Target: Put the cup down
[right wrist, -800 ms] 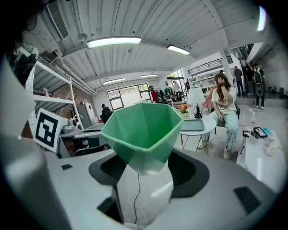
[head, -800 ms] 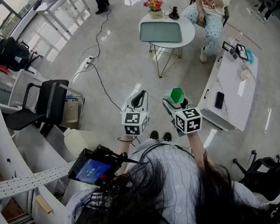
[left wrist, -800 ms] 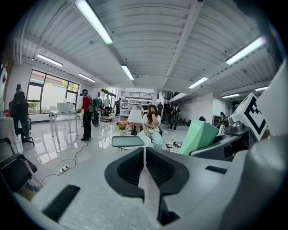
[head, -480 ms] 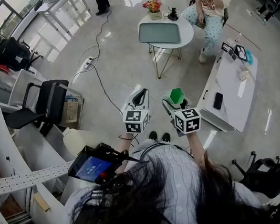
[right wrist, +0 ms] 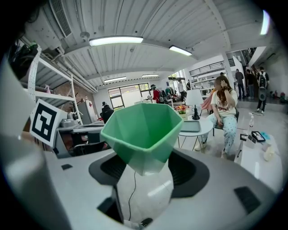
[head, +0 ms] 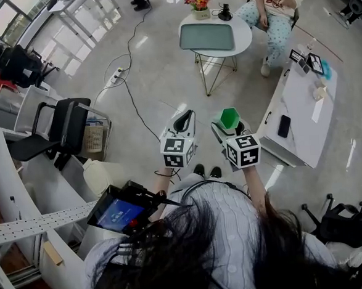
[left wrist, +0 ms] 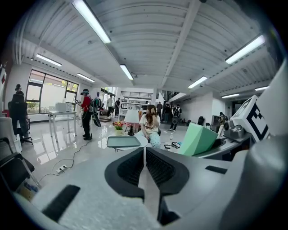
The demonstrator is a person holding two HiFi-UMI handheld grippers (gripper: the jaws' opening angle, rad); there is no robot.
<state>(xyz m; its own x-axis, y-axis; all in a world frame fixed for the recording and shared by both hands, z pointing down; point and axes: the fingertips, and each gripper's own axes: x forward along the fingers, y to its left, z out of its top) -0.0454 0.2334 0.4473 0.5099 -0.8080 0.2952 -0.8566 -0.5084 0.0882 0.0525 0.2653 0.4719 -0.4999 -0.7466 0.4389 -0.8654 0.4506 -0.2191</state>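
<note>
- Two claws are out in front of me; my left claw [left wrist: 144,155] has its jaws pressed together, with nothing between them.
- My right claw [right wrist: 145,168] stands wide, gripping the green cup [right wrist: 140,130] at its tapered base.
- Cup in the air over the floor [head: 164,80], well apart from the round desk [head: 243,41].

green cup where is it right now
In the head view the green cup is right of centre, gripped in the right claw beside the shut left claw, held in the air short of the round white table.
</note>
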